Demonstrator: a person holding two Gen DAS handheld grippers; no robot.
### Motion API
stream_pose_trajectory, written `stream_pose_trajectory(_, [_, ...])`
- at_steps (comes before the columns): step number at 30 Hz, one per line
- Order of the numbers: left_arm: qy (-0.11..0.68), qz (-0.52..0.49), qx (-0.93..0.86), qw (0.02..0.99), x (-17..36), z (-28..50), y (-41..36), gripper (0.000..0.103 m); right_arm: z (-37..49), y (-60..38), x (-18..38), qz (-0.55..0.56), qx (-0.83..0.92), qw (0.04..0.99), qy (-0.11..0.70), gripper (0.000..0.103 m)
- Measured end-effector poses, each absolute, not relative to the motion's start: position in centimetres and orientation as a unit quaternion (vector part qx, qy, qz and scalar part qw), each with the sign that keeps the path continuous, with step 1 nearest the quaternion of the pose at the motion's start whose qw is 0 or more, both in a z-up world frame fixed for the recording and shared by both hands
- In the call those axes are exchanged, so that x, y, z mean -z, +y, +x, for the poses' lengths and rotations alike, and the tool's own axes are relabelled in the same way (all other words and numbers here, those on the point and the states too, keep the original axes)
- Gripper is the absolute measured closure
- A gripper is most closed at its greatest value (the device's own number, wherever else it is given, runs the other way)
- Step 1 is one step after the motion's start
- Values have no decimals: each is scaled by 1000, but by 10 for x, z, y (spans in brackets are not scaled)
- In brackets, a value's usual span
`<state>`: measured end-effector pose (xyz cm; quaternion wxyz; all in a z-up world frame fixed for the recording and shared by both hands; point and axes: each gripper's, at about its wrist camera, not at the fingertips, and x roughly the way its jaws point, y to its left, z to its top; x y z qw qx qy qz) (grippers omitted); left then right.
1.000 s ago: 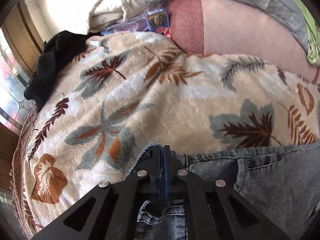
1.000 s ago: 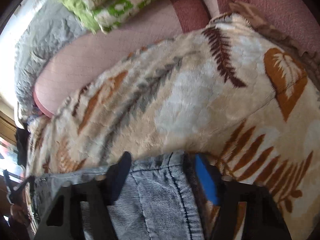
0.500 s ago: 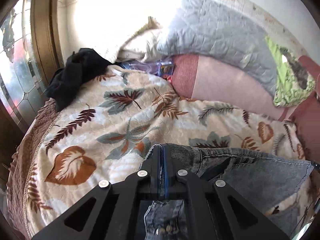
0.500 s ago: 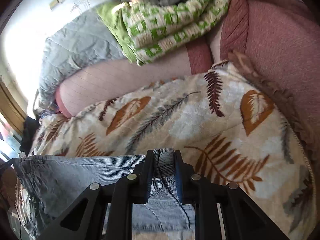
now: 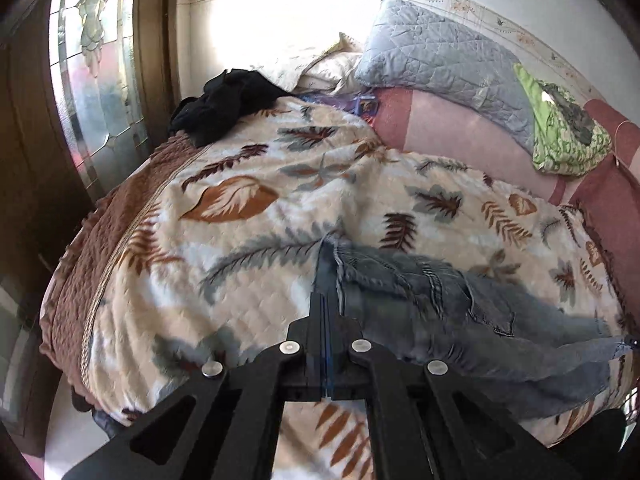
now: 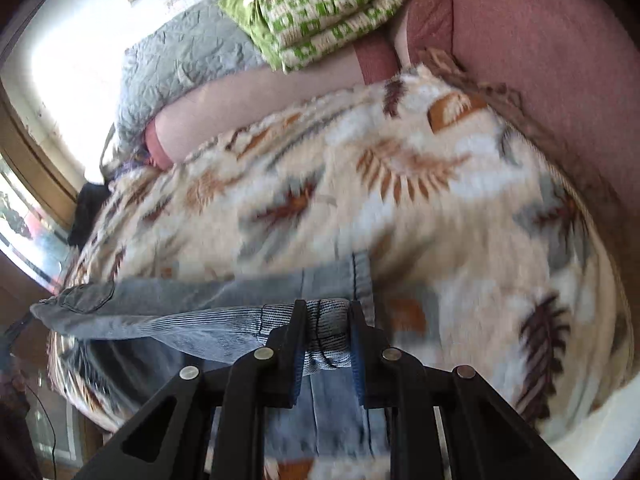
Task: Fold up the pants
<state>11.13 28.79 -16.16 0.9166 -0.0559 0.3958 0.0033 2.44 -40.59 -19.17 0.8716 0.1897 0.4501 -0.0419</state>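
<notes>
One pair of jeans (image 5: 460, 312) hangs stretched between two grippers above a bed with one leaf-print blanket (image 5: 256, 240). The left gripper (image 5: 325, 304) has its fingers pressed together on a denim edge. The right gripper (image 6: 327, 324) pinches a bunched fold of denim between its pads. Behind lie one grey pillow (image 5: 444, 64), one green quilt (image 6: 328, 12) and one black garment (image 5: 224, 100).

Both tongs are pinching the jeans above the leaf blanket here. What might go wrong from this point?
1. The left tongs hold only a thin edge of the jeans; it could slip out.
2. The right tongs clamp a bunched wad, so the fold may crease.
3. Hanging denim could drag the leaf blanket.
</notes>
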Motion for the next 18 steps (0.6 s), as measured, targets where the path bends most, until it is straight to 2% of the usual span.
stream_pose_trajectory(3, [436, -90, -20, 895, 206, 92, 308, 103, 1, -399, 220, 193, 36, 851, 488, 83])
stream_pose_trajectory(5, [462, -105, -31, 880, 227, 85, 316, 103, -7, -398, 242, 194, 46, 825, 528, 79])
stream_pose_trajectory(6, [466, -114, -24, 877, 231, 81, 317, 103, -11, -402, 249, 205, 50, 816, 538, 75])
stream_pose_trajectory(8, [466, -118, -18, 877, 230, 79, 315, 103, -17, -412, 249, 231, 62, 806, 542, 51])
stream_pose_trajectory(10, [457, -126, -10, 880, 221, 79, 310, 103, -22, -421, 240, 247, 75, 814, 520, 44])
stream_pose_trajectory(12, [441, -135, -3, 887, 210, 79, 304, 99, -25, -423, 228, 257, 71, 826, 496, 44])
stream_pose_trajectory(14, [437, -139, 5, 889, 205, 81, 297, 72, -27, -417, 221, 255, 67, 836, 481, 44])
stream_pose_trajectory(15, [438, -135, 1, 889, 205, 82, 293, 38, -27, -410, 219, 249, 63, 841, 477, 44])
stream_pose_trajectory(16, [436, -131, -9, 890, 206, 83, 291, 25, -26, -402, 219, 241, 55, 844, 476, 44])
stream_pose_trajectory(18, [433, -130, -17, 892, 207, 90, 288, 25, -21, -387, 220, 235, 42, 843, 483, 44])
